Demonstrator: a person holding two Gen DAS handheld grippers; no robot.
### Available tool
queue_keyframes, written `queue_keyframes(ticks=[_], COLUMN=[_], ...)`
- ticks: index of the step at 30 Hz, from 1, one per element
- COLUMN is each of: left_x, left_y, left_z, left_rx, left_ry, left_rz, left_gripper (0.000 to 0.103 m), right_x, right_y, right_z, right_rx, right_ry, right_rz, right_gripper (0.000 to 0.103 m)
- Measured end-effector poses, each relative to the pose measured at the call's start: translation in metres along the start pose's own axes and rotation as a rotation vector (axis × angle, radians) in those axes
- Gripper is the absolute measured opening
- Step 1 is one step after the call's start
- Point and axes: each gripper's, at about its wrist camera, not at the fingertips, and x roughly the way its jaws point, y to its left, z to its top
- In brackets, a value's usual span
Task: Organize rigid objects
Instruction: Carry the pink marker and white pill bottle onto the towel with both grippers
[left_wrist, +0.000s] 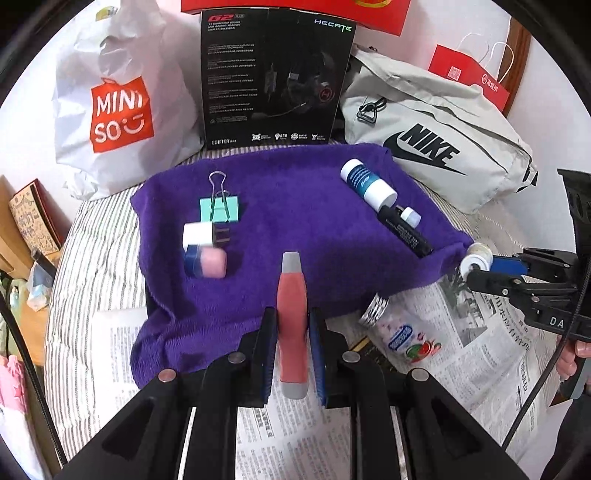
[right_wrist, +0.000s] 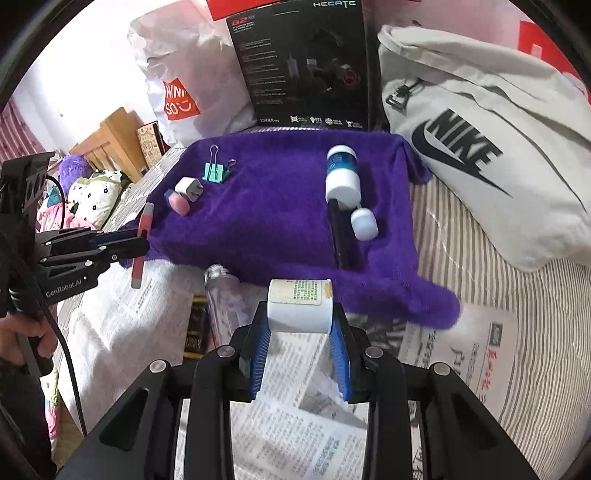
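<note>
**Both grippers loaded above the purple towel**

Your left gripper (left_wrist: 291, 354) has its jaws drawn narrow on a slim pink tube with grey ends (left_wrist: 293, 325), pinched at its lower half so most of its length sticks out ahead over the folded purple terry towel (left_wrist: 295, 206). It looks stiff, light and smooth; held this low it may swing or slide, so a grip nearer the middle would be steadier.

Your right gripper (right_wrist: 299, 343) holds a short white plastic jar with a printed label (right_wrist: 299, 302) lying crosswise between the blue pads, jaws partly closed across its ends. It is rigid and probably light, but its round, slick wall could roll when set down.

Already on the towel: a mint binder clip (left_wrist: 220, 208), a white plug adapter (left_wrist: 201, 234), a pink and blue eraser (left_wrist: 207, 262), a white and blue bottle (left_wrist: 367, 182), a black marker (left_wrist: 404, 230) and a small white cap (left_wrist: 410, 216). A clear bottle with a silver cap (left_wrist: 391, 328) lies on newspaper (left_wrist: 480, 350) beside the towel.
</note>
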Motion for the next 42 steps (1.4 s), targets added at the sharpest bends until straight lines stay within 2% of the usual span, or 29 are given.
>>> queue_keyframes(ticks=[11,21,26,42], left_x=[0.005,0.019,0.034,0.084], left_y=[0.007,0.016,0.023,0.03], left_z=[0.019,0.038,0.048,0.067], left_rx=[-0.004,-0.004,-0.02,-0.043], left_ry=[-0.009,0.0,0.02,0.089], left_rz=[-0.021,-0.023,-0.046,-0.037], left_gripper=[0.017,0.017,0.017,0.017], right_x=[0.014,0.046,0.062,0.097], right_y=[0.005,0.005,0.005,0.006], right_z=[0.03,0.045,0.051,0.06], right_rx=[-0.011,-0.014,-0.008,-0.059], right_ry=[0.004,0.04,0.052,0.105], right_rz=[-0.012,-0.026,-0.025,-0.03], right_gripper=[0.031,0.031,0.031,0.031])
